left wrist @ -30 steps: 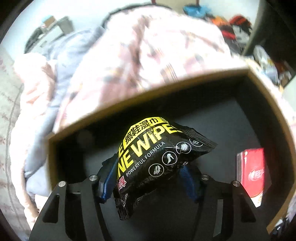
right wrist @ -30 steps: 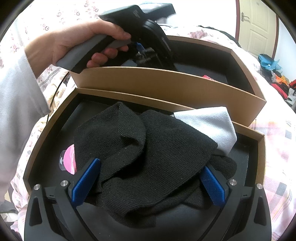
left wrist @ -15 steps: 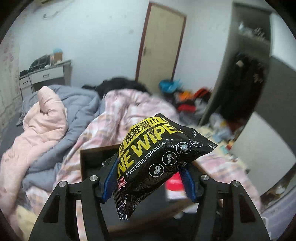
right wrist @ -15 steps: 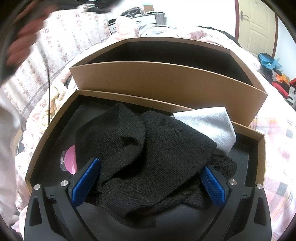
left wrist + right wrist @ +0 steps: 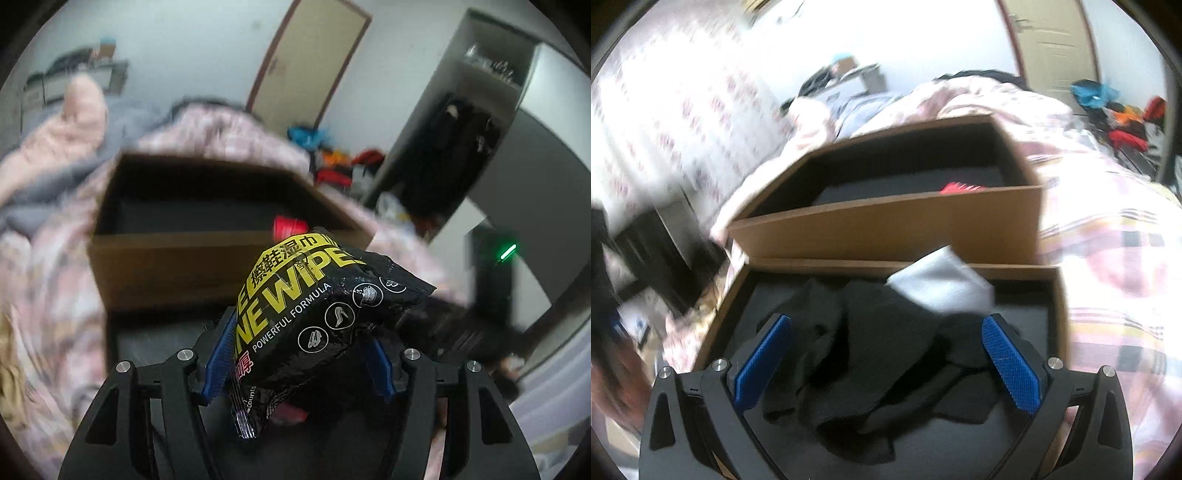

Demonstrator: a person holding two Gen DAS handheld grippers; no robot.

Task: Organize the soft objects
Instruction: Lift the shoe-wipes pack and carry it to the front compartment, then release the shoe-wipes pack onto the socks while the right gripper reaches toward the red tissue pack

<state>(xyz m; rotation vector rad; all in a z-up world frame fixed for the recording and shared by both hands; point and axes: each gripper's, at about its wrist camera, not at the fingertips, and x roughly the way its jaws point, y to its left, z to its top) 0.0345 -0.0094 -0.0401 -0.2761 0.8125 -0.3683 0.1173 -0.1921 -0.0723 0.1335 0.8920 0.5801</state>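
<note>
- Left wrist view: left gripper (image 5: pixel 299 354) was clamped on a black-and-yellow wipes pack (image 5: pixel 317 314). Both blue pads (image 5: pixel 221 354) pressed its sides, with the pack's long axis running up-right across the jaws and its lower end hanging below them.
- Pack was in the air, above and nearer than the far cardboard box (image 5: pixel 177 258). A red packet (image 5: pixel 290 227) lay at that box's right inside corner.
- Key relation, as I judged it: the far box opening lay ahead and left of the held pack, so any drop there needed the left hand to go forward over the near wall. The left hand was the only one carrying anything.
- Pose: left gripper tilted downward toward the boxes. Frame was blurred, so the exact clearance over the wall couldn't be read.
- Right wrist view: right gripper (image 5: pixel 886 354) had its jaws spread wide, gripping nothing. Its pads straddled the black knit fabric (image 5: pixel 882 350) without visibly pressing it.
- Fabric lay heaped in the near box (image 5: pixel 1060 321), directly under and between the jaws, with a grey cloth (image 5: pixel 942 284) at its far-right edge.
- Far box in this view (image 5: pixel 886 225) sat just behind the near box, walls about touching.
- Right gripper was angled down over the pile.
</note>
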